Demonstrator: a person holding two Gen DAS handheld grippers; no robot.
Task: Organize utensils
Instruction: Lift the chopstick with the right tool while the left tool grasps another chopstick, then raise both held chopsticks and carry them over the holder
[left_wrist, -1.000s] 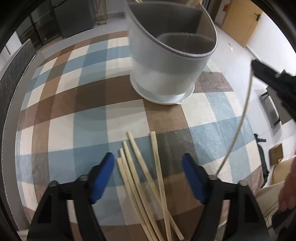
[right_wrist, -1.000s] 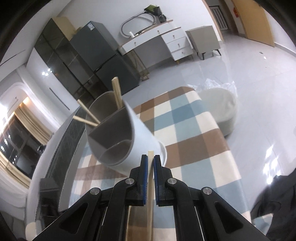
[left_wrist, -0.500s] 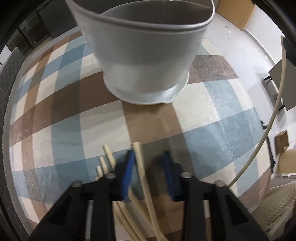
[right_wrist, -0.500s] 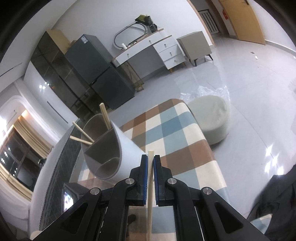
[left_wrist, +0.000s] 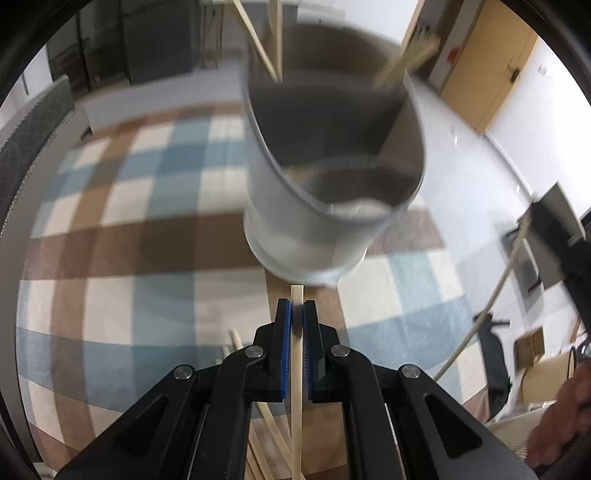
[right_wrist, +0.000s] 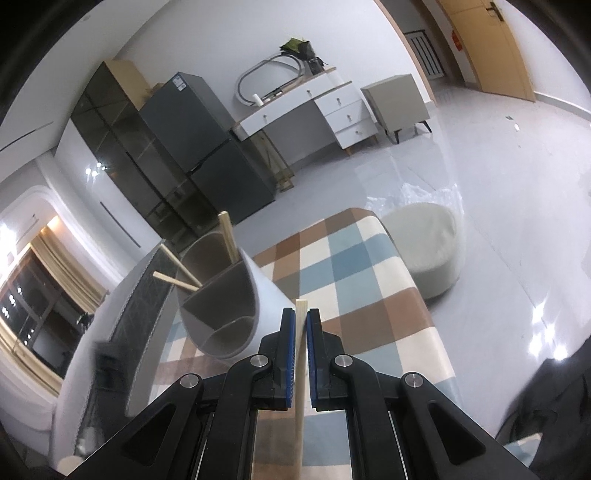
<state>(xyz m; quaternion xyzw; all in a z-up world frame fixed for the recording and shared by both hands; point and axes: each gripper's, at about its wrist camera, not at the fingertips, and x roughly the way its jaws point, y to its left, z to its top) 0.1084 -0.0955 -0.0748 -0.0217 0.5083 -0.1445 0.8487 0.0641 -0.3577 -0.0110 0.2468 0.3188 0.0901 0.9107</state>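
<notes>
A grey divided utensil holder (left_wrist: 332, 184) stands on a checked tablecloth (left_wrist: 147, 258), with several wooden chopsticks (left_wrist: 258, 40) in its far compartment. My left gripper (left_wrist: 296, 314) is shut on one wooden chopstick (left_wrist: 296, 369) and holds it lifted just before the holder's base. More loose chopsticks (left_wrist: 266, 424) lie on the cloth under that gripper. My right gripper (right_wrist: 300, 325) is shut on another chopstick (right_wrist: 300, 369), raised right of the holder (right_wrist: 221, 314). That chopstick also shows at the right of the left wrist view (left_wrist: 491, 302).
The table's right edge (right_wrist: 424, 295) drops to a glossy floor with a round pouf (right_wrist: 428, 243). A dark mesh panel (right_wrist: 147, 295) stands left of the holder. A person's hand (left_wrist: 561, 424) is at the lower right.
My left gripper has closed on one chopstick from the pile and lifted it off the cloth. My right gripper has risen and drawn back from the holder, still holding its chopstick.
</notes>
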